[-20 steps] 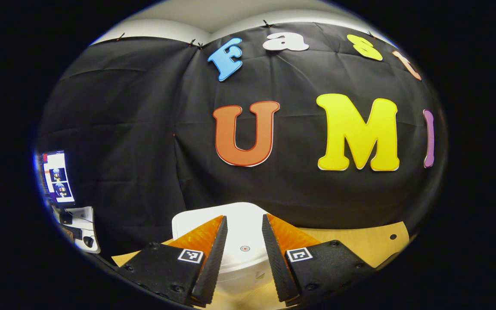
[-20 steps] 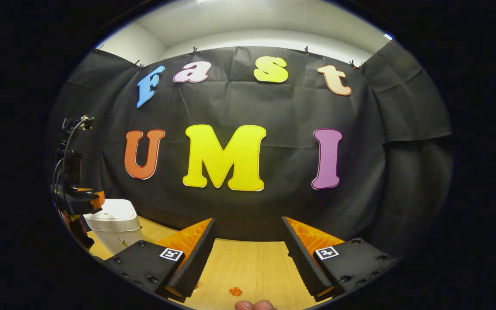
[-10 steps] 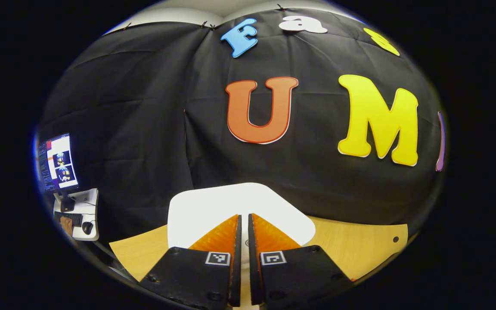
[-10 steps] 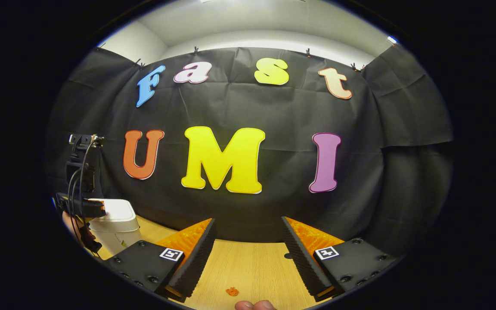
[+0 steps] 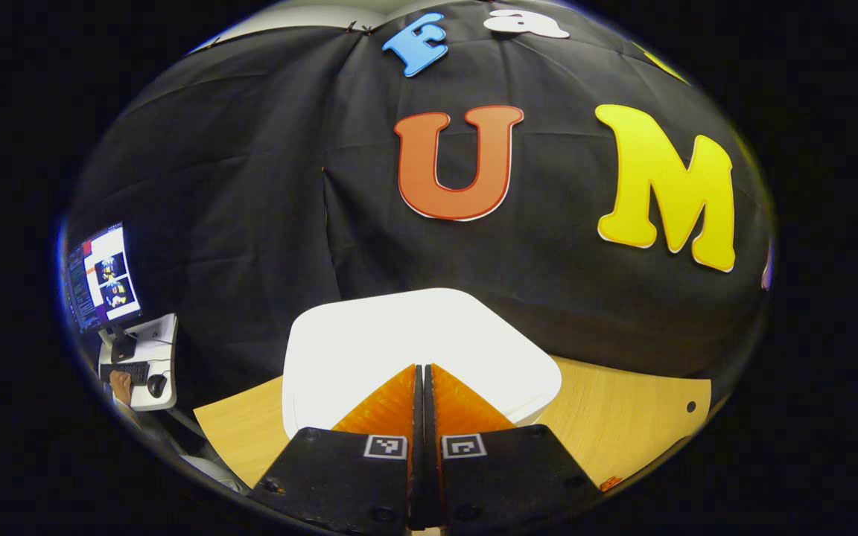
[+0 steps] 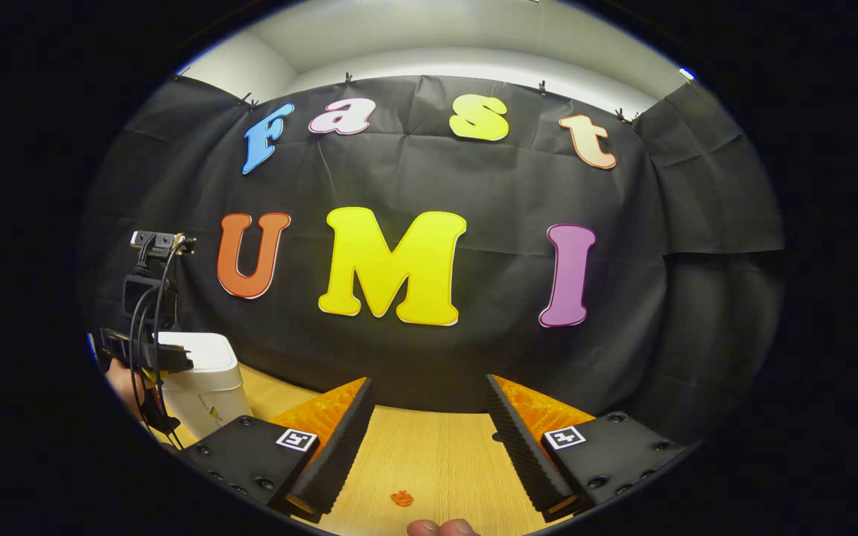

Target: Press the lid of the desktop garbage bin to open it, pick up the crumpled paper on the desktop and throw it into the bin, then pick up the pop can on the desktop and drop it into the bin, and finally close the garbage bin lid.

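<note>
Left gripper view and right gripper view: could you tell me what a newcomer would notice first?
The white bin on the wooden table, with the shut left gripper over its closed lid. In the right gripper view, the open right gripper hangs above the table near a small orange scrap.

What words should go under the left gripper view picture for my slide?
Left gripper, fingers closed together, poised over the white lid of the desktop garbage bin on the wooden table.

Smooth white plastic on bin lid [image 5: 414, 335]; matt, light wood grain on desktop [image 6: 436, 461]; creased, matt black cloth on wall [image 6: 474, 186].
</note>
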The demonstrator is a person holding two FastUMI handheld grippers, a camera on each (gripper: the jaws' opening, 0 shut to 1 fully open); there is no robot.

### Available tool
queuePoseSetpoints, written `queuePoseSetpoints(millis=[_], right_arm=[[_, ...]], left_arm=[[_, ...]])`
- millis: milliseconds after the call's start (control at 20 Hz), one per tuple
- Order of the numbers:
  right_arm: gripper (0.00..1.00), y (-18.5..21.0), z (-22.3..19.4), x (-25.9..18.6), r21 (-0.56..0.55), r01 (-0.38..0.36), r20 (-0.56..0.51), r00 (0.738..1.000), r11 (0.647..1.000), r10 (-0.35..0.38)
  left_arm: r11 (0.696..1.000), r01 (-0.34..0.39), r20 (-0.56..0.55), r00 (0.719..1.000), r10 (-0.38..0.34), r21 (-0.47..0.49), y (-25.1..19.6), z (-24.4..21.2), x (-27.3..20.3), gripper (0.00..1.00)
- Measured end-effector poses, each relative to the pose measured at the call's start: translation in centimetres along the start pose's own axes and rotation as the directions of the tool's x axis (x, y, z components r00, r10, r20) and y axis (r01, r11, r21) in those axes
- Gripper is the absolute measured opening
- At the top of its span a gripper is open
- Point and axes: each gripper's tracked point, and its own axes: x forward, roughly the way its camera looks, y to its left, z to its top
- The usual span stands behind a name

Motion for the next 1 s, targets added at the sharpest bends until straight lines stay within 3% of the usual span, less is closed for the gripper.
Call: queuePoseSetpoints(millis=[100, 150, 400, 600, 700, 750, 800, 850, 1000], right_arm=[[0.94, 0.1, -0.3, -0.3, 0.01, -0.002, -0.004, 1.0, 1.0, 0.002], [0.94, 0.0, -0.1, -0.3, 0.008, 0.001, -0.001, 1.0, 1.0, -0.001], [0.94, -0.1, 0.1, -0.6, 0.013, 0.008, 0.009, 1.0, 1.0, -0.008], [0.94, 0.2, 0.1, -0.8, 0.019, 0.007, 0.014, 1.0, 1.0, -0.007], [0.94, 0.3, 0.1, -0.8, 0.023, 0.007, 0.016, 1.0, 1.0, -0.007], [0.94, 0.2, 0.2, -0.8, 0.026, 0.008, 0.02, 1.0, 1.0, -0.008], [0.94, 0.3, 0.2, -0.8, 0.029, 0.009, 0.021, 1.0, 1.0, -0.01], [0.94, 0.2, 0.2, -0.9, 0.033, 0.01, 0.021, 1.0, 0.999, -0.01], [0.94, 0.2, 0.2, -0.9, 0.04, 0.01, 0.023, 1.0, 0.999, -0.011]], left_arm=[[1.0, 0.001, 0.012, 1.0, -0.001, -0.012, -0.1, 0.0, -0.2, 0.08], [1.0, 0.009, 0.026, 1.0, -0.009, -0.013, -0.2, 0.3, -0.2, 0.03], [0.999, 0.054, 0.113, 0.992, -0.053, -0.003, -0.2, 2.8, -1.3, 0.03], [0.99, 0.139, 0.239, 0.961, -0.143, 0.033, -1.6, 6.5, -3.9, 0.06], [0.983, 0.173, 0.268, 0.946, -0.183, 0.059, -2.1, 7.3, -4.8, 0.14], [0.98, 0.185, 0.278, 0.94, -0.199, 0.074, -2.4, 7.7, -5.2, 0.28], [0.977, 0.195, 0.284, 0.935, -0.213, 0.09, -2.6, 7.9, -5.6, 0.27], [0.975, 0.199, 0.291, 0.931, -0.22, 0.099, -2.7, 8.0, -5.9, 0.49], [0.965, 0.244, 0.282, 0.923, -0.261, 0.093, -3.3, 7.7, -6.9, 0.6]])
